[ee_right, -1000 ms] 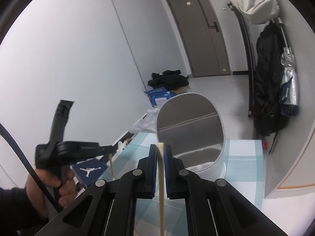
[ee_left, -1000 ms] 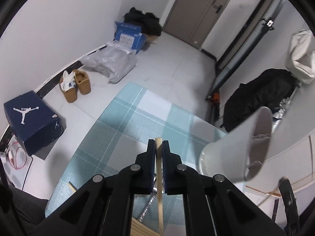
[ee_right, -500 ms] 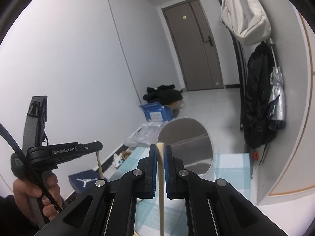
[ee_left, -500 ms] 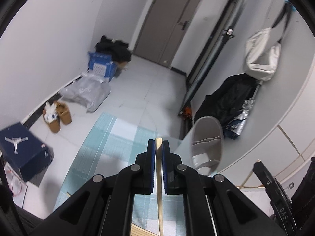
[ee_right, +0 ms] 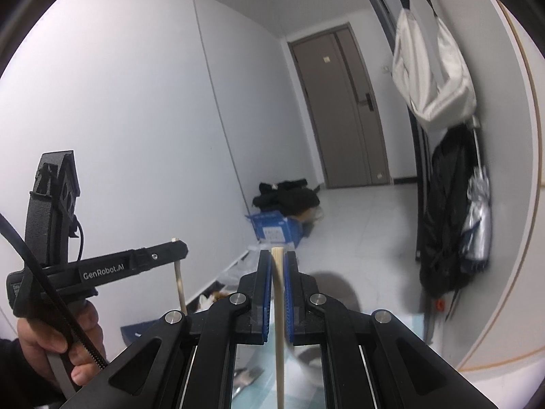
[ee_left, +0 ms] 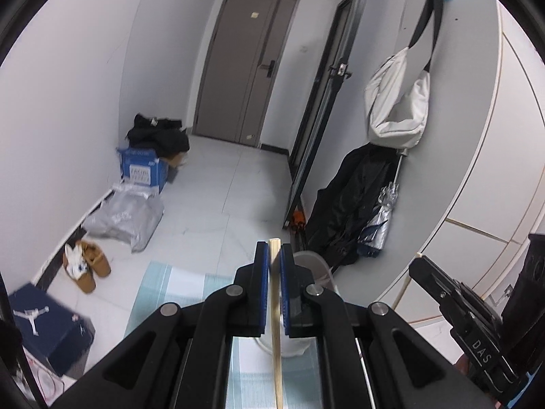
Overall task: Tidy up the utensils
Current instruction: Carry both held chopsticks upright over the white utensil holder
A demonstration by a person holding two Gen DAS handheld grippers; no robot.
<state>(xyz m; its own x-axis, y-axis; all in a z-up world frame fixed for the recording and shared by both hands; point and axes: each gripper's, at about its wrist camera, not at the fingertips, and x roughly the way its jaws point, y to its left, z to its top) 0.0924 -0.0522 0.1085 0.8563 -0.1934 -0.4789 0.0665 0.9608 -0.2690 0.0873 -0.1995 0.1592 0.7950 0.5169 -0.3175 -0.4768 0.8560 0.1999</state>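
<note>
**Both grippers holding a chopstick, up above the tabletop**

Left wrist view, going left to right: a navy shoebox (ee_left: 47, 327) sits lower left, tan shoes (ee_left: 87, 266) just above it, and a blue box (ee_left: 144, 172) further up. Dead center, the left gripper (ee_left: 274, 255) is clenched on a chopstick (ee_left: 276, 334), which runs straight down between the blue pads. A white holder (ee_left: 315, 266) peeks out just behind the gripper's right finger, on the teal tabletop (ee_left: 163, 289). The right gripper pokes in at the lower right edge.

Right wrist view: a hand (ee_right: 51, 347) at lower left grips the left gripper's handle. At center, the right gripper (ee_right: 277, 266) is clamped on its own chopstick (ee_right: 279, 341).
</note>
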